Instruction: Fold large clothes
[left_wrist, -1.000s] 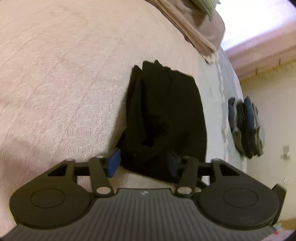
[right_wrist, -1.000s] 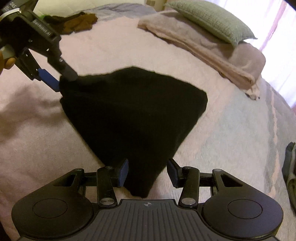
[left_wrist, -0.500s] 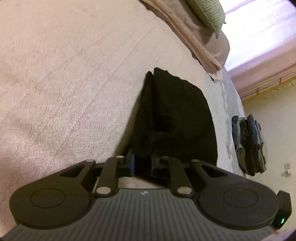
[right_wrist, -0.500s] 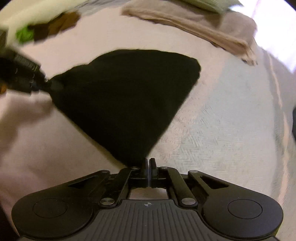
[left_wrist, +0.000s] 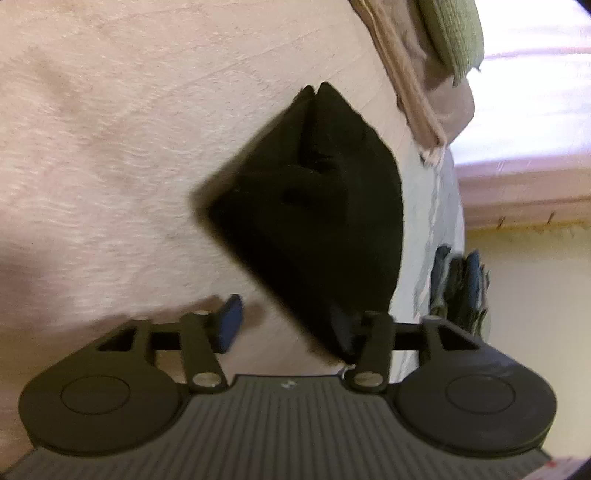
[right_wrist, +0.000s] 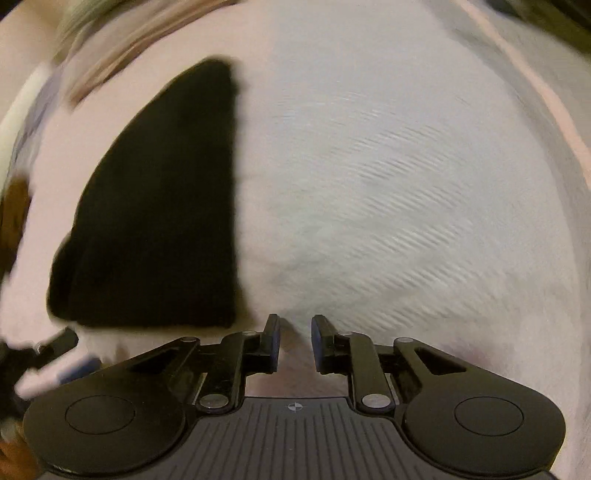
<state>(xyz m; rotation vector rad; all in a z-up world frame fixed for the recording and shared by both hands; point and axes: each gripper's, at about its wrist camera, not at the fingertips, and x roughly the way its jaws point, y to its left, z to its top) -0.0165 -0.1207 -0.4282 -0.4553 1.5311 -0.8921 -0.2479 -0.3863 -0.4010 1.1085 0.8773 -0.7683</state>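
Observation:
A black garment (left_wrist: 314, 206) lies folded on the pale pink bedspread (left_wrist: 110, 147). My left gripper (left_wrist: 291, 328) hovers at its near corner with its jaws opening. That corner drapes against the right finger (left_wrist: 354, 332), while the blue left pad (left_wrist: 229, 325) stands clear over bare bedspread. In the right wrist view the black garment (right_wrist: 159, 206) sits to the left. My right gripper (right_wrist: 295, 339) is beside its near right corner, jaws opening, with only bedspread between the pads. The left gripper (right_wrist: 55, 347) shows blurred at the lower left edge.
A green pillow (left_wrist: 454, 33) rests on a folded beige blanket (left_wrist: 417, 85) at the head of the bed. A stack of folded blue-grey clothes (left_wrist: 461, 284) lies near the bed's right edge. Brown clothing (right_wrist: 14, 199) sits at the far left.
Both grippers shut on the garment's near corners half a second ago, then let go. The right gripper rolled and slid off to the garment's right. The left jaws spread wide.

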